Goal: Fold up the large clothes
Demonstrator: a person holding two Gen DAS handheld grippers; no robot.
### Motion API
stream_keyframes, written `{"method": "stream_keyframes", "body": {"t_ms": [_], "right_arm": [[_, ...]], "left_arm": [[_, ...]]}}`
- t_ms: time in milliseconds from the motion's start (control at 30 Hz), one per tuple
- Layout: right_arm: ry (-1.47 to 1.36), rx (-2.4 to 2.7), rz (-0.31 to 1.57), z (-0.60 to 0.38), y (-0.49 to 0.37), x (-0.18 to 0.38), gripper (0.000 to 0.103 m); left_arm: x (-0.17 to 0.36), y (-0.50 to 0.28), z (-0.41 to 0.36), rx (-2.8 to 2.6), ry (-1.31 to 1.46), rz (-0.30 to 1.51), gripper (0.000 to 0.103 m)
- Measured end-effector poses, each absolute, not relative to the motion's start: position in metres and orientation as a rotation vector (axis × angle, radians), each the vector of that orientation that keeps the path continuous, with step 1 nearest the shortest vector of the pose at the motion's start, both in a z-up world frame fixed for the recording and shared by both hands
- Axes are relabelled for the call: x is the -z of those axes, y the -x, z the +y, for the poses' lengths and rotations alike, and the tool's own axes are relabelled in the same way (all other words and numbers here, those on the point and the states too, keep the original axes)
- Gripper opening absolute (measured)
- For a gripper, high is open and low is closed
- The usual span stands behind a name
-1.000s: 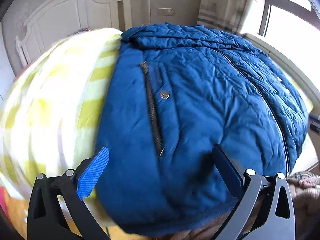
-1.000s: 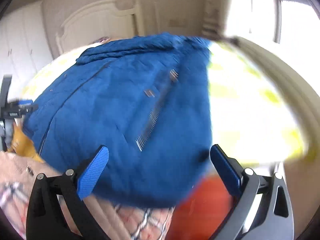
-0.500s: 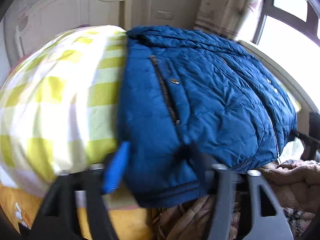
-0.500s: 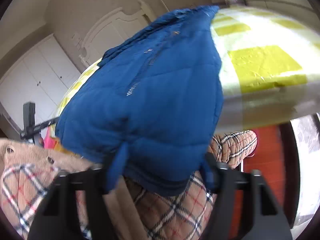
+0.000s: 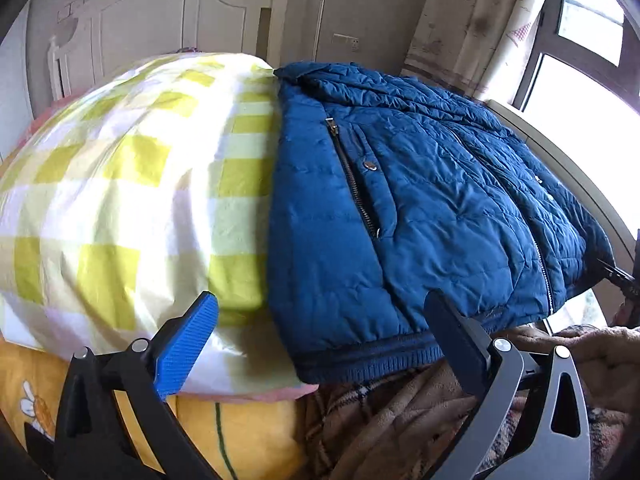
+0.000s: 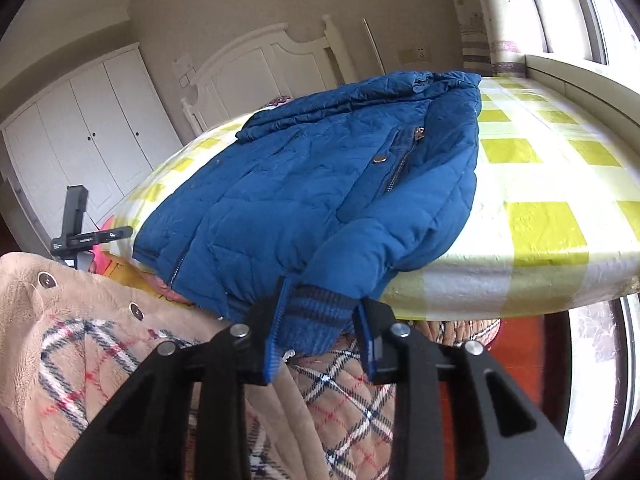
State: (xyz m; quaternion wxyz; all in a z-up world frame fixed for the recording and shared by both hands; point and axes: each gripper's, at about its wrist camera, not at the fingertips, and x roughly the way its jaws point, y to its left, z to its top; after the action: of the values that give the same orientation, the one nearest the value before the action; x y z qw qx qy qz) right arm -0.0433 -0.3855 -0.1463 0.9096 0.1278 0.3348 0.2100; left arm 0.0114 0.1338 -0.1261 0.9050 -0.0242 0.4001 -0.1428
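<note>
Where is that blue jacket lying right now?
The blue jacket lies spread on the checked bedsheet, its ribbed hem hanging over the bed's near edge, below the white headboard.

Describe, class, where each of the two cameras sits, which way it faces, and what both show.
Left wrist: on the left gripper, looking down across the bed toward the headboard; its open fingers straddle the jacket hem.
Right wrist: on the right gripper, facing the headboard from the window side; its jaws, just closing, pinch the cuff; the person's plaid robe shows.
Shared: jacket, checked bed, headboard.
</note>
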Motion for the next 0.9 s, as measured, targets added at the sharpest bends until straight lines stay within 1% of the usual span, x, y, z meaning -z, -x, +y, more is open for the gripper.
{"method": "stream_keyframes", "body": {"t_ms": [133,167,233,367,400,467,567,600,667,733,800,833,867,900], "right_arm": [[-0.262,-0.432,0.697,-0.389,0.041,0.149,0.032],[-0.258,-0.432,0.697,-0.388,0.040,0.149,0.033],[-0.252,-0.432,0.697,-0.388,0.040,0.148,0.034],[-0.251,-0.431,0.695,-0.387,0.041,0.150,0.034],[-0.252,-0.432,0.694,-0.387,0.041,0.150,0.034],[-0.255,-0.434,0.694,-0.386,0.040,0.150,0.034],[-0.256,-0.437,0.694,-0.388,0.040,0.152,0.034],[-0.259,-0.437,0.694,-0.387,0.039,0.153,0.034],[-0.272,-0.442,0.699,-0.390,0.037,0.157,0.038],[-0.289,-0.439,0.707,-0.390,0.034,0.162,0.044],[-0.294,-0.434,0.714,-0.389,0.031,0.167,0.046],[-0.289,-0.428,0.714,-0.388,0.031,0.168,0.045],[-0.276,-0.416,0.708,-0.388,0.032,0.168,0.042],[-0.267,-0.414,0.706,-0.389,0.033,0.167,0.029]], "left_arm": [[0.129,-0.009,0.131,0.328,0.054,0.845,0.097],[0.129,-0.007,0.129,0.346,0.053,0.847,0.092],[0.136,-0.007,0.125,0.360,0.068,0.886,0.085],[0.153,-0.014,0.134,0.357,0.177,0.943,0.084],[0.155,-0.015,0.136,0.374,0.206,0.940,0.081],[0.158,-0.018,0.137,0.397,0.255,0.934,0.061],[0.163,-0.020,0.148,0.428,0.341,0.935,0.052],[0.164,-0.020,0.150,0.441,0.360,0.936,0.051],[0.172,-0.022,0.159,0.486,0.459,0.940,0.051],[0.183,-0.027,0.163,0.519,0.563,0.954,0.052],[0.188,-0.028,0.161,0.525,0.585,0.945,0.052],[0.188,-0.026,0.159,0.524,0.583,0.937,0.046],[0.187,-0.025,0.157,0.528,0.589,0.934,0.039],[0.185,-0.023,0.156,0.528,0.589,0.928,0.035]]}}
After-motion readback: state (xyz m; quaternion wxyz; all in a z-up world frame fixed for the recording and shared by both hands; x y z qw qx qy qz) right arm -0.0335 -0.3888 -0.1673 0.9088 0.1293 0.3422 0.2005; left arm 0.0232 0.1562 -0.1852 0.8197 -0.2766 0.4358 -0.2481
